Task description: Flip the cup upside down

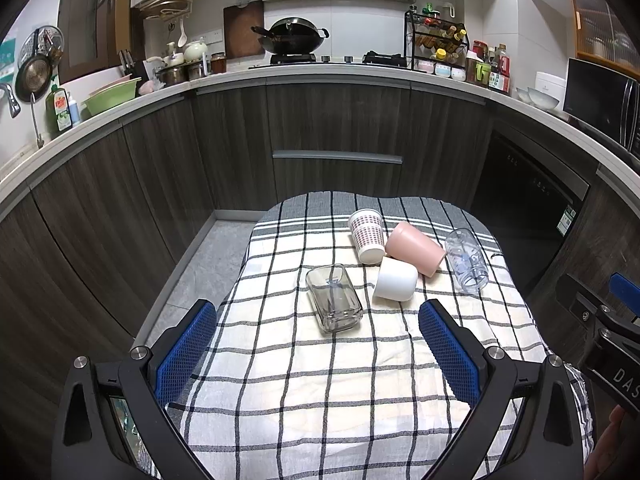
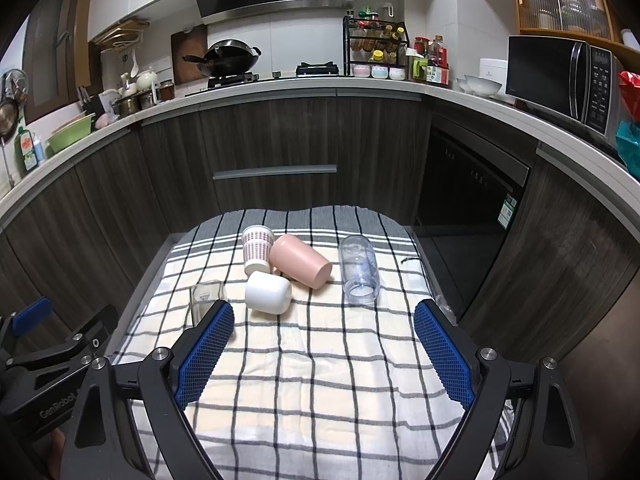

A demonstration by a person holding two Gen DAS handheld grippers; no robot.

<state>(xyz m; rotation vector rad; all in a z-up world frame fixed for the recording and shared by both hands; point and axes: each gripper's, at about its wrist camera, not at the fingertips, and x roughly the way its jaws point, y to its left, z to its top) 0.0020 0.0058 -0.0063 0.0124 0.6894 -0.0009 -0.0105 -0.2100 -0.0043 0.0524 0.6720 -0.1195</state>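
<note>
Cups [image 1: 396, 280] lie tipped on the desk [image 1: 320, 392] — your left tongs [image 1: 318, 350] and right tongs [image 2: 324, 350] gape wide, empty; grip the white one mid-wall, then rotate rim-down.

On the cloth-covered tabletop [image 1: 320, 380] five cups lie on their sides: the dotted paper cup [image 1: 366, 235] farthest back, the plastic cup [image 1: 415, 248] just right of it, the rounded cup [image 1: 396, 280] before both, the square glass [image 1: 334, 298] leftmost, and the clear tumbler [image 1: 467, 259] rightmost.
</note>
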